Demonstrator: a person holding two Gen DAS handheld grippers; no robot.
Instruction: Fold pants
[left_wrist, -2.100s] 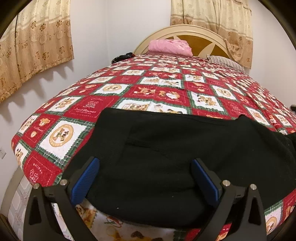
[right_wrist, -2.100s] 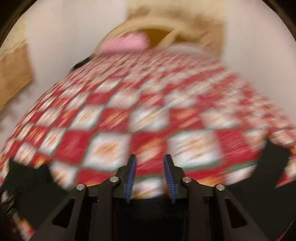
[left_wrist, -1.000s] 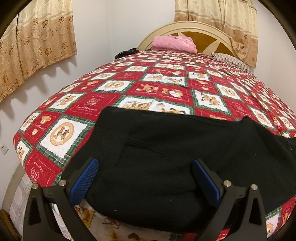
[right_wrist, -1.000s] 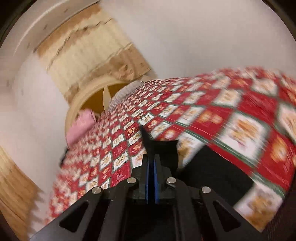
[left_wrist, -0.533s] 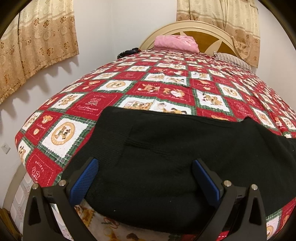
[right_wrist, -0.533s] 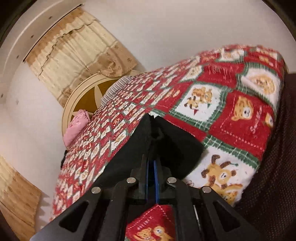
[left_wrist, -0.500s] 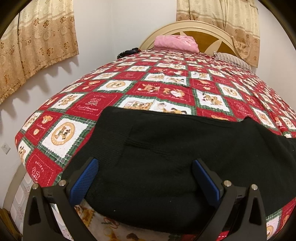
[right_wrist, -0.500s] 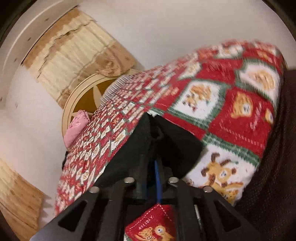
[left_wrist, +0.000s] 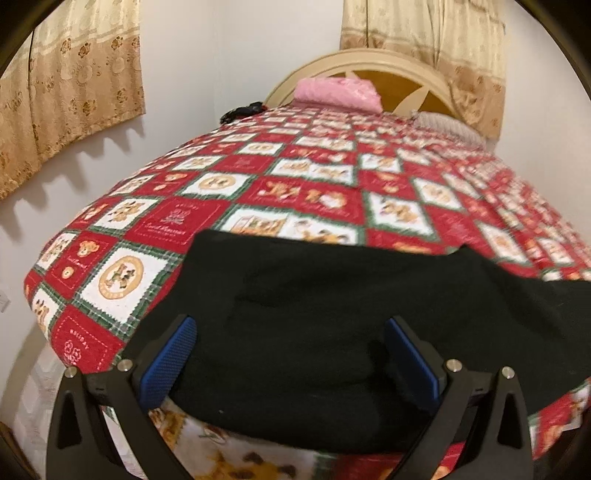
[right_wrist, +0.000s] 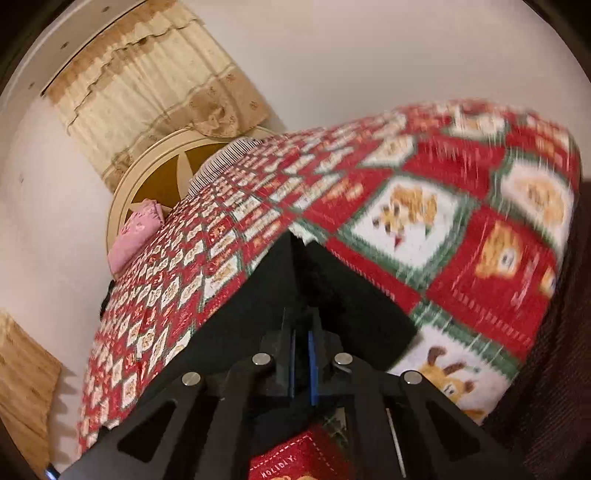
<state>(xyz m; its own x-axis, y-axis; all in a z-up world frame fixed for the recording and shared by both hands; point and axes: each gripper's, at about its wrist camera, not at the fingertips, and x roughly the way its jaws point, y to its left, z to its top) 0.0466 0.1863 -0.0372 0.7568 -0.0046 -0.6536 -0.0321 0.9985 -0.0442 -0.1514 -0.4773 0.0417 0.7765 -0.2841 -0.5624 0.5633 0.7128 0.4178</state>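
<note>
In the left wrist view, the one pair of black knit fabric pants (left_wrist: 332, 314) lay spread across the foot end of the bed, on the red, white and green patchwork quilt printed with teddy bears (left_wrist: 303, 177), one edge drooping over the near side of the mattress. The left gripper (left_wrist: 291, 354) hung just above that near edge with its blue-padded jaws wide apart, holding nothing; whether the pads brushed the cloth could not be told. The fabric looked like a broad single slab with no crisp fold line in sight, so the folding seemed to be at an early stage, with most of it left to do. Counted here: one pair of pants, one quilt, one pink pillow (left_wrist: 338, 92) against one cream arched wooden headboard (left_wrist: 402, 70), one striped pillow (left_wrist: 450, 127) to its right, one small dark object (left_wrist: 242, 109) at the far left corner of the bed, and two beige patterned curtains (left_wrist: 70, 88). In the right wrist view, tilted and blurred, the right gripper (right_wrist: 302, 363) had its jaws pressed together on a peak of the pants (right_wrist: 258, 306), lifting the cloth into a ridge over the quilt (right_wrist: 443, 229). This read as the start of carrying one end over the other; that fold was not yet laid. Counted here: one pink pillow (right_wrist: 135, 230), one headboard (right_wrist: 159, 173), one curtain (right_wrist: 159, 85).
</note>
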